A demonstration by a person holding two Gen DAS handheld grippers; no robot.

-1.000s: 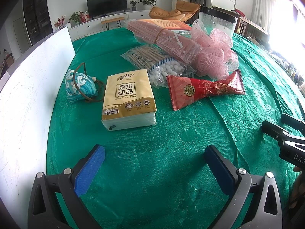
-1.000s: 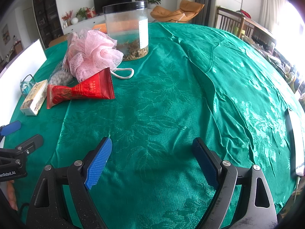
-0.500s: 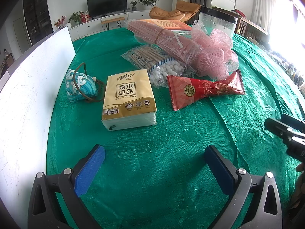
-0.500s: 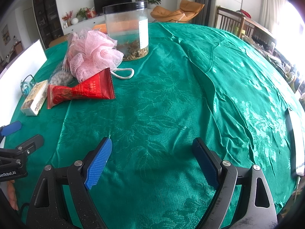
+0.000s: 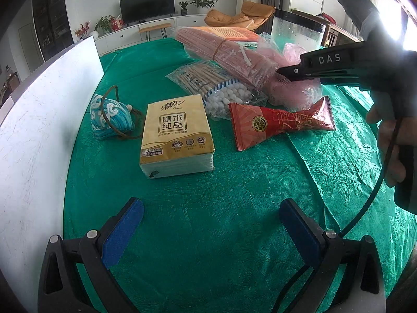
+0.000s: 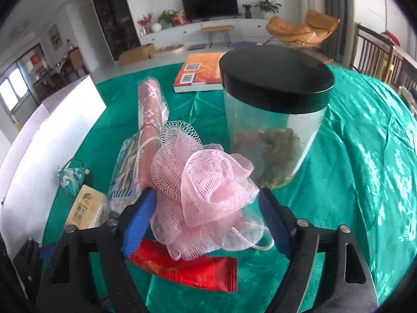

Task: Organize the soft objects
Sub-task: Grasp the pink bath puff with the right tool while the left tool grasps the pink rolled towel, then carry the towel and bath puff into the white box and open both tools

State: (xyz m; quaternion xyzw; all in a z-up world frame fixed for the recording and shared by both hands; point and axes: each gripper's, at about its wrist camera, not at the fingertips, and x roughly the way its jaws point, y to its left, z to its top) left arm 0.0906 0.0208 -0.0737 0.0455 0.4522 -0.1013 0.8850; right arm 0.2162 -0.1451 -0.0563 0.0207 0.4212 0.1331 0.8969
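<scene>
A pink mesh bath sponge (image 6: 206,198) lies on the green tablecloth (image 6: 365,156), partly on top of a red foil packet (image 6: 187,268). My right gripper (image 6: 207,193) straddles the sponge; its jaws are closing and both blue pads touch the mesh. In the left wrist view the right gripper (image 5: 286,71) reaches in from the right over the sponge (image 5: 294,91), held by a person's hand (image 5: 391,140). My left gripper (image 5: 211,232) is open above bare cloth, short of a yellow tissue pack (image 5: 177,133) and a blue patterned pouch (image 5: 109,116).
A clear jar with a black lid (image 6: 273,120) stands just behind the sponge. A long pink wrapped bundle (image 5: 229,54), a bag of white balls (image 5: 229,96) and an orange book (image 6: 200,71) lie nearby. A white board (image 5: 39,120) borders the left side.
The right gripper has swept left and forward from bare cloth to the pink sponge, and its jaws have narrowed around it. The left gripper has stayed put.
</scene>
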